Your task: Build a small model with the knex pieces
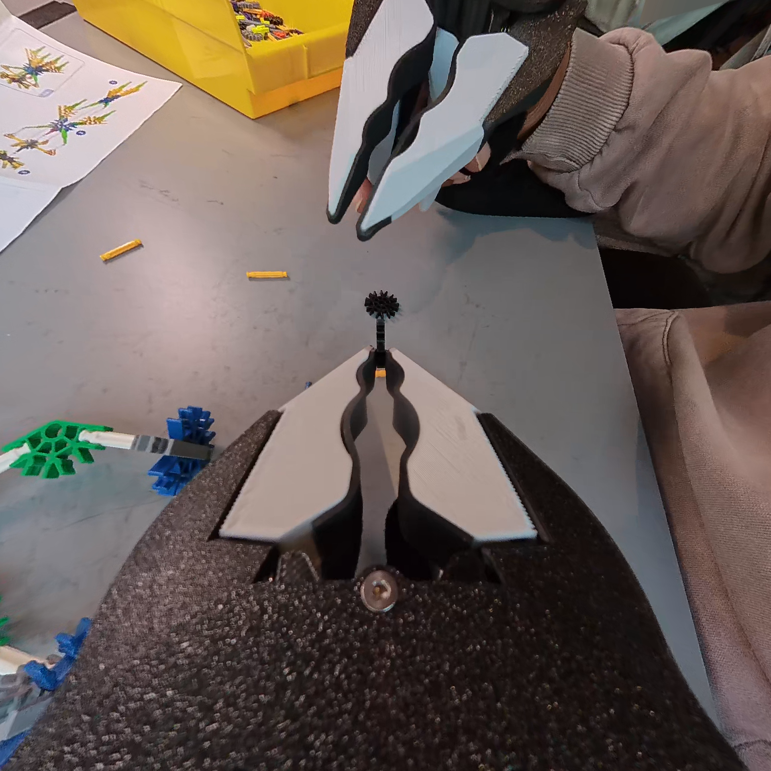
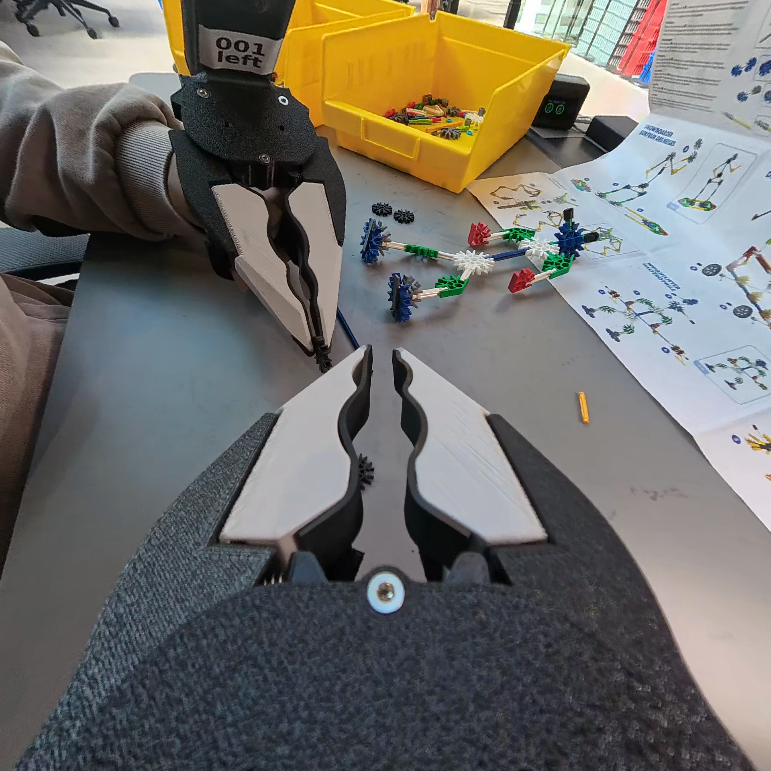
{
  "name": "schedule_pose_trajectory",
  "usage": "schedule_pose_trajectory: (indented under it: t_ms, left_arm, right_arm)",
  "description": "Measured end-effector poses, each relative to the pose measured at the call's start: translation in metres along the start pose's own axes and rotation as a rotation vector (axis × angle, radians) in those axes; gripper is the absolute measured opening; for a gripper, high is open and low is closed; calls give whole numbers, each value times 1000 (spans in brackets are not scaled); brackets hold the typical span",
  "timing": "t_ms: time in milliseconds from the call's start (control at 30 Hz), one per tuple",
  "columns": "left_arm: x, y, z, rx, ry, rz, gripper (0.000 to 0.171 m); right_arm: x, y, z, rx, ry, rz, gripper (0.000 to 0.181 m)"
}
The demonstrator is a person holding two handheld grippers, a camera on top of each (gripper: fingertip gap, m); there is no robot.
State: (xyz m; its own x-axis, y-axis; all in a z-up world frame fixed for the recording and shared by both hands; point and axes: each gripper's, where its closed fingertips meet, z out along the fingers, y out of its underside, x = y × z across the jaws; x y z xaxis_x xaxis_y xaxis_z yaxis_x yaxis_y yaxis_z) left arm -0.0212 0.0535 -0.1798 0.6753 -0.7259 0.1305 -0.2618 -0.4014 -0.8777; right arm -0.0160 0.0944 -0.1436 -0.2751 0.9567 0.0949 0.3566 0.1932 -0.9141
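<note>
Two grippers face each other over a grey table (image 2: 167,417), each held in a hand with a beige sleeve (image 1: 651,137). The left gripper (image 1: 380,350) has its jaws pinched tight on a short black rod (image 1: 380,336) that carries one black gear-like connector (image 1: 381,303) at its far end, held clear of the tabletop. The right gripper (image 2: 381,352) has its jaws parted by a narrow gap with nothing between the tips; it sits just beside the left gripper's load without touching it. One more black gear (image 2: 366,471) lies on the table beneath the right gripper, half hidden by its left finger.

Farther off lie two loose black gears (image 2: 392,212) side by side, near one assembled toy frame (image 2: 471,260) of white, green, red and blue snowflake connectors joined by rods. I count two red, two white and three blue pieces on it; the green ones are harder to separate. A thin blue rod (image 2: 346,325) lies on the table near the left gripper's tips.

Two short yellow rods (image 1: 267,274) lie apart on the table in the left wrist view. At the far side stand yellow bins (image 2: 442,96), at least two, the nearer one holding mixed small parts. Illustrated instruction sheets (image 2: 667,267) are spread on the right.
</note>
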Motion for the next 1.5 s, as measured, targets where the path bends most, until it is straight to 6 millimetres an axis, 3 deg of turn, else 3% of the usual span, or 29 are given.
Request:
schedule_pose_trajectory:
  t_ms: [267, 433, 600, 700, 800, 933, 1100, 1267, 1500]
  left_arm:
    - [1, -1, -1, 6, 2, 2, 2]
    - [3, -8, -4, 50, 11, -6, 2]
    - [-1, -27, -9, 166, -20, -33, 2]
    - [1, -42, -3, 198, -39, -94, 2]
    - [21, -69, 12, 251, -31, -123, 2]
    - [63, -101, 46, 304, -20, -91, 2]
    - [124, -111, 95, 297, 67, -90, 2]
    - [157, -106, 113, 286, 93, -84, 2]
    - [164, -91, 82, 380, -27, -183, 2]
  right_arm:
    - [4, -6, -11, 37, 61, 27, 8]
    - [1, -26, -16, 111, 221, 72, 8]
    - [-28, -42, -27, 224, 297, 202, 13]
    - [-40, -45, -58, 277, 390, 203, 13]
    - [-61, -41, -93, 366, 412, 269, 13]
    - [-86, -21, -135, 439, 467, 347, 13]
    - [-115, -12, -176, 488, 559, 389, 14]
    - [-142, 4, -178, 449, 533, 408, 14]
    - [-175, 28, -163, 378, 432, 428, 16]
